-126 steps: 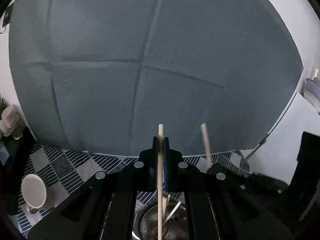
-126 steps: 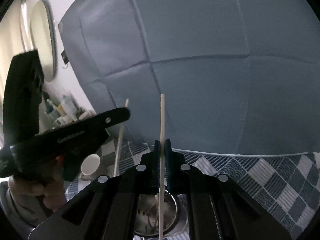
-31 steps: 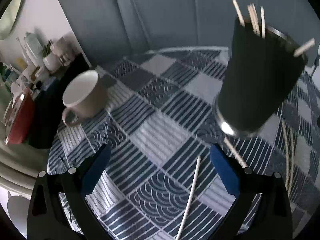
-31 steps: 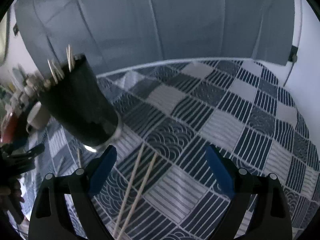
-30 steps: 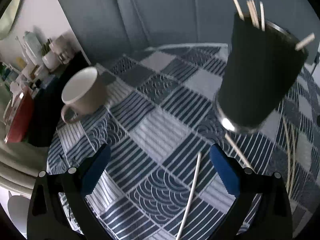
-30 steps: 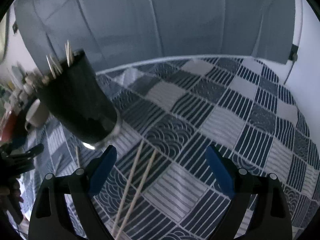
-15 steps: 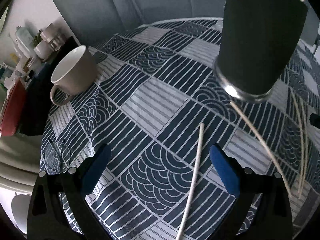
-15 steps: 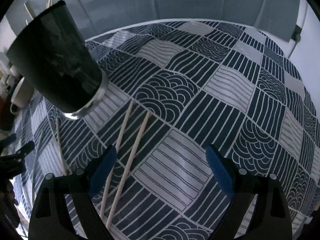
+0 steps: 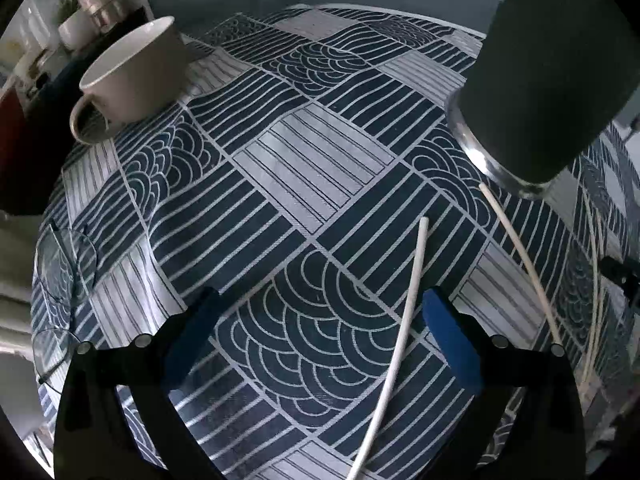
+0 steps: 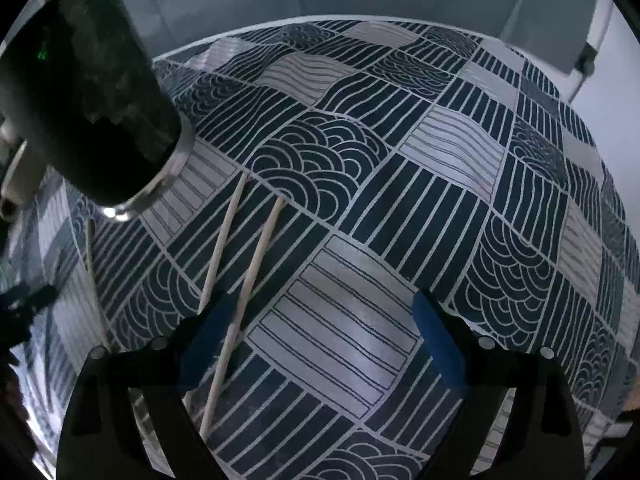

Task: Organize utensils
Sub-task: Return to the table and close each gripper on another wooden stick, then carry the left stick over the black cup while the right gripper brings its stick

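Loose chopsticks (image 10: 224, 248) lie flat on the patterned tablecloth (image 10: 440, 208), right beside the dark cup (image 10: 92, 120). Left gripper (image 9: 320, 332) and right gripper (image 10: 320, 328) both hover spread wide, empty. A pinch on sticks this thin and flat probably slips, or a finger bumps the cup and tips it.

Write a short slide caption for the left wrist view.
Open left gripper above a white chopstick on the patterned tablecloth.

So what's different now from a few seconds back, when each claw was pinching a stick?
Both grippers, left and right, let go of their chopsticks, opened and dropped toward the patterned tablecloth, where loose wooden chopsticks lie. The dark cylindrical holder and white ceramic mug stayed put.
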Demonstrator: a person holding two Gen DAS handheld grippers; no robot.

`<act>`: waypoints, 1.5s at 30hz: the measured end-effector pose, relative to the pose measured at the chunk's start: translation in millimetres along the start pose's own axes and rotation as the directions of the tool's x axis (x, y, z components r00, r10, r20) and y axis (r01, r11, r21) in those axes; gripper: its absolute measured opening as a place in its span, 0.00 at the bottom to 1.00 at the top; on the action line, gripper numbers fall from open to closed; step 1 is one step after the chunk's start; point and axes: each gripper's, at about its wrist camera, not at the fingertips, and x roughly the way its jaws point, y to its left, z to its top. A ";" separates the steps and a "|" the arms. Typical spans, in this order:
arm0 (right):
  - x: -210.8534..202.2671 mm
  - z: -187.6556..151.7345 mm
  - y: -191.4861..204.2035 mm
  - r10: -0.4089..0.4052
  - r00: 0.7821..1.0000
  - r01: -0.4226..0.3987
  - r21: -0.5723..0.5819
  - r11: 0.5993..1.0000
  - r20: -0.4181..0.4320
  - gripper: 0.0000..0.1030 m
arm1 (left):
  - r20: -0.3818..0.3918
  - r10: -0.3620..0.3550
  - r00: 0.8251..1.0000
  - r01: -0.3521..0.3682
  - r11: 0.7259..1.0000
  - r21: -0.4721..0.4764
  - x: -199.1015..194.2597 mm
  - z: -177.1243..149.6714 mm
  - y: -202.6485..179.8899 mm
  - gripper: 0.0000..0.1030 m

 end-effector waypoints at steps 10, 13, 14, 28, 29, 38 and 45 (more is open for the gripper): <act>4.3 3.9 -0.1 -0.013 0.999 0.012 -0.031 0.999 -0.041 0.89 | 0.027 -0.020 0.999 0.019 0.999 0.034 -1.2 -3.6 -0.7 0.96; 2.7 3.2 -1.6 0.001 0.999 -0.004 -0.058 0.998 -0.051 0.84 | 0.029 -0.027 0.999 0.026 0.999 0.047 -2.3 -3.5 -0.7 0.90; 1.2 3.0 -1.7 0.006 0.999 -0.009 -0.070 0.998 -0.049 0.75 | 0.031 -0.030 0.999 0.028 0.998 0.054 -2.8 -2.7 -1.6 0.88; -9.5 7.3 -49.1 0.065 0.995 -0.065 0.009 0.998 -0.071 0.04 | 0.031 -0.062 0.998 0.059 0.995 0.082 -16.3 -8.9 16.6 0.07; -9.7 8.3 -49.9 0.055 0.995 -0.054 0.013 0.998 -0.079 0.04 | 0.033 -0.052 0.998 0.049 0.995 0.085 -16.6 -9.3 18.3 0.06; -23.1 17.7 -66.7 0.091 0.994 -0.087 0.080 0.993 -0.052 0.04 | 0.006 -0.048 0.999 0.048 0.998 0.034 -20.7 -5.0 29.2 0.04; -43.8 37.7 -69.2 0.106 0.994 -0.107 0.081 0.991 0.014 0.04 | 0.048 -0.053 0.997 0.054 0.999 -0.006 -35.8 19.5 30.2 0.04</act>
